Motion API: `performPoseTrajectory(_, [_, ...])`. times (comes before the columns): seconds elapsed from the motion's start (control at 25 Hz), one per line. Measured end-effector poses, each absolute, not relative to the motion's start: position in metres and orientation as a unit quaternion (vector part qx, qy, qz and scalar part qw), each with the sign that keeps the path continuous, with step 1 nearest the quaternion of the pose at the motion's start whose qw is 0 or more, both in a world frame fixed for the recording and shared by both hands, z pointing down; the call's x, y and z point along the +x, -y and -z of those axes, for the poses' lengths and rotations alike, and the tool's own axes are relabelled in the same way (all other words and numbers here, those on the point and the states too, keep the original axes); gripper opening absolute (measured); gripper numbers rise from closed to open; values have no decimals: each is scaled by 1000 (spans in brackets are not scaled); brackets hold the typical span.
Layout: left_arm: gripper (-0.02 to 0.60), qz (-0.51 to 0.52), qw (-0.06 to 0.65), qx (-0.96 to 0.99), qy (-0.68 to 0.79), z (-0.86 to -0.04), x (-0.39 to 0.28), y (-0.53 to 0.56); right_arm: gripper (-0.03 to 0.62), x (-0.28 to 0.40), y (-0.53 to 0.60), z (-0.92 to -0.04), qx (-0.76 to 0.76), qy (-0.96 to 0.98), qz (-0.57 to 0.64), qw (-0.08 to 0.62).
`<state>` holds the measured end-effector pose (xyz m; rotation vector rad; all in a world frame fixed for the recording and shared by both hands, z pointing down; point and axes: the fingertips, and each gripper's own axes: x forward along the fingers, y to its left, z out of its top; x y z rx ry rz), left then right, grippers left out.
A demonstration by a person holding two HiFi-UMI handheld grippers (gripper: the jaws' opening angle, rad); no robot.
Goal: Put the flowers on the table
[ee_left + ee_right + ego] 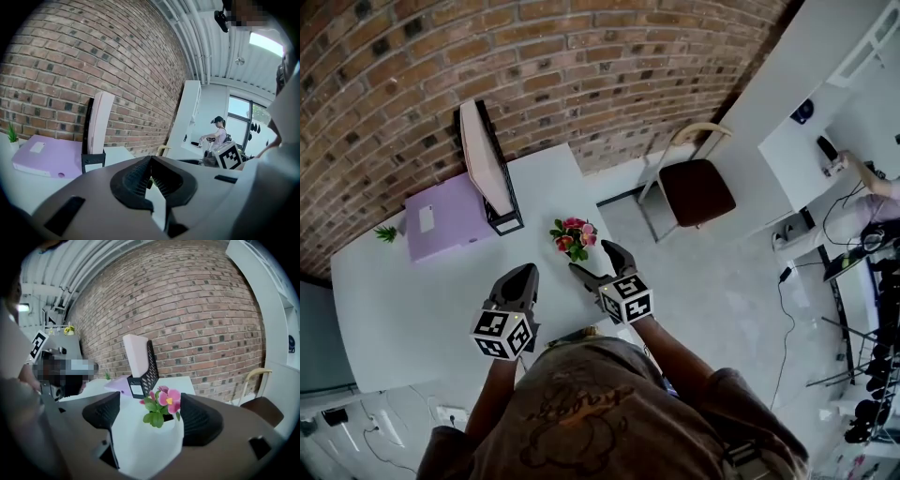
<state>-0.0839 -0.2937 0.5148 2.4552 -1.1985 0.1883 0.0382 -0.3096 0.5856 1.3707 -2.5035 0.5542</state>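
Right gripper (589, 256) is shown with jaws spread and empty, left gripper (517, 281) closed on nothing. With the flowers (574, 236) standing on the white table (412, 300), a straight retreat is advised to avoid tipping.

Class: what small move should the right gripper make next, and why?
Probably draw the right gripper straight back, clear of the small white pot of pink flowers: its jaws stand apart, not gripping it, and it already stands on the white table.
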Motion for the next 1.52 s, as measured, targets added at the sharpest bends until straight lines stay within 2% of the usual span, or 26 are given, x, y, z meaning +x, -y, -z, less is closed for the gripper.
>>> performPoseTrajectory(0.48, [21, -54, 184, 886, 421, -491, -77, 299, 333, 52, 287, -518, 469, 865, -166, 60])
performPoseTrajectory(0.68, [21, -53, 181, 883, 431, -490, -84, 300, 260, 59, 283, -509, 477, 863, -160, 47])
performPoseTrajectory(1.2, [21, -34, 163, 878, 448, -496, -98, 298, 8, 60, 284, -517, 499, 855, -134, 40])
performPoseTrajectory(1.52, [21, -31, 150, 872, 466, -502, -112, 299, 5, 59, 292, -520, 517, 846, -126, 42])
